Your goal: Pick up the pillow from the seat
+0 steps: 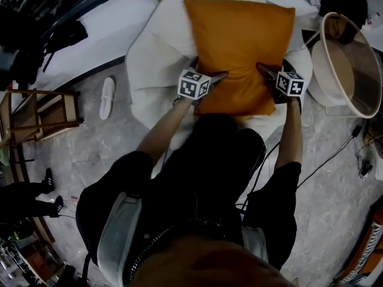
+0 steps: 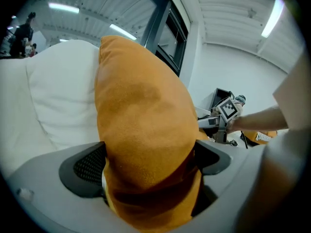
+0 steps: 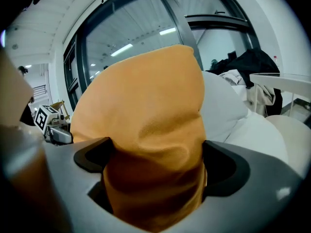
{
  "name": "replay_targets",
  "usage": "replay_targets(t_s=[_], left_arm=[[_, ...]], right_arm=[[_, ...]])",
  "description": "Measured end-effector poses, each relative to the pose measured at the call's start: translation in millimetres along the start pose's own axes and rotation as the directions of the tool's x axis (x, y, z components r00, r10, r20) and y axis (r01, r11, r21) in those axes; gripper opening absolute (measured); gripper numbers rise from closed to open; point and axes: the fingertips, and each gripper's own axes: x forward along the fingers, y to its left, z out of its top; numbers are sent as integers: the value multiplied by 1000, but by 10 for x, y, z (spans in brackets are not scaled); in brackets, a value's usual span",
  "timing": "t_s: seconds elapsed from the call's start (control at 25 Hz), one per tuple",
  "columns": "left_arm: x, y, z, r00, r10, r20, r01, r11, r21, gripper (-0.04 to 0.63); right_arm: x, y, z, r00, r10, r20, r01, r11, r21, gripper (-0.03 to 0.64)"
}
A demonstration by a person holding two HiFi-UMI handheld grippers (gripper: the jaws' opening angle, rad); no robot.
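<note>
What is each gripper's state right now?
Left gripper: open, pillow between its jaws.
Right gripper: open, pillow between its jaws.

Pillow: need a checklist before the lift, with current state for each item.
1. Pillow between the left gripper jaws: ok, its near edge fills the gap.
2. Pillow between the right gripper jaws: ok, same on that side.
3. Jaws clamped on the pillow: not ok, both pairs stand wide. Close them before lifting.
4. Grips evenly placed: ok, one near each bottom corner.
5. Pillow resting on the seat: ok, it lies flat on the white cushion, not lifted.
6. Round basket clear of the pillow: ok, it stands apart at the right.
</note>
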Motion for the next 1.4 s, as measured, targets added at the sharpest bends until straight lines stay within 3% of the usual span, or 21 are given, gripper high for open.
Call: replay_targets(t_s=[0.36, 0.68, 0.84, 1.4], left_arm=[[38, 35, 17, 1000, -5, 6, 5, 1000, -18, 555], [-43, -58, 74, 999, -36, 3, 36, 999, -5, 477], [-154, -193, 131, 998, -65, 20, 65, 998, 26, 436], [-543, -536, 418, 990, -89, 105, 69, 982, 176, 425]], right_arm=[[39, 70, 16, 999, 40, -2, -40, 998, 46, 591], [-97, 323, 85, 999, 54, 2, -54, 999, -9, 447], [-247, 446, 150, 998, 43, 43, -41, 998, -42, 422], [-759, 757, 412, 985, 1, 173, 26, 988, -154, 416]])
